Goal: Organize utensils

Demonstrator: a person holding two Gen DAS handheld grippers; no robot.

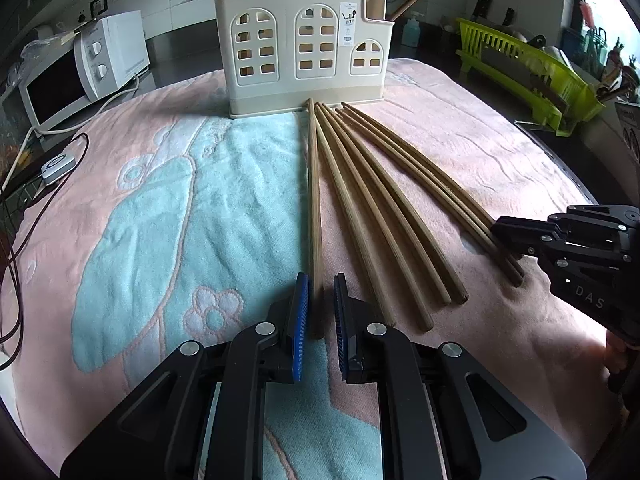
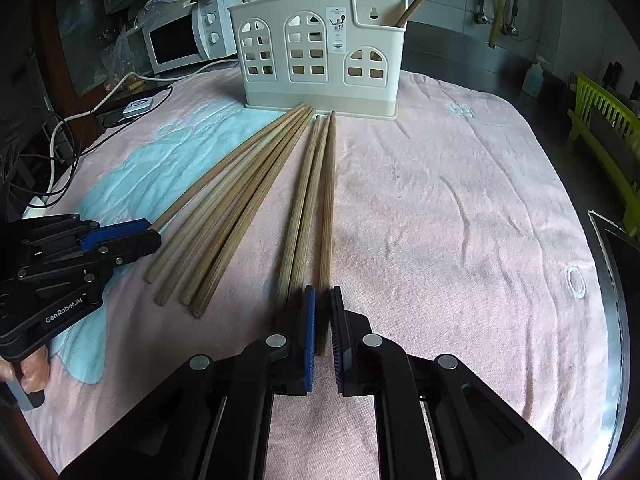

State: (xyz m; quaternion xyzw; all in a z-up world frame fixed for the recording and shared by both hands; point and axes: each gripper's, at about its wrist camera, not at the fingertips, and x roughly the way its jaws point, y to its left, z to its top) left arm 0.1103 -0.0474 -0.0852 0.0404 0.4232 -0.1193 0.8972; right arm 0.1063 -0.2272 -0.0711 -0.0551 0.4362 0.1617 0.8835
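Each black hand-held gripper (image 1: 320, 320) has blue ribbed pads (image 1: 301, 320), silver pivot screws and white lettering.

matt wooden chopsticks (image 1: 352, 200) on rough terry-cloth towel (image 1: 160, 208); smooth plastic utensil holder (image 1: 300, 48).

From both wrist views I get soft, even daylight. In the left view it pours in from a blown-out window (image 1: 616, 4) at the upper right, and a white glare patch sits on the towel (image 1: 452, 148) near the right edge. Shadows are faint; only a short dark one falls under my left claw (image 1: 320, 312). The fisheye bends the towel into a dome and the corners go black. The centre is sharp, and the microwave (image 2: 180, 40) and far walls look dimmer and softer.
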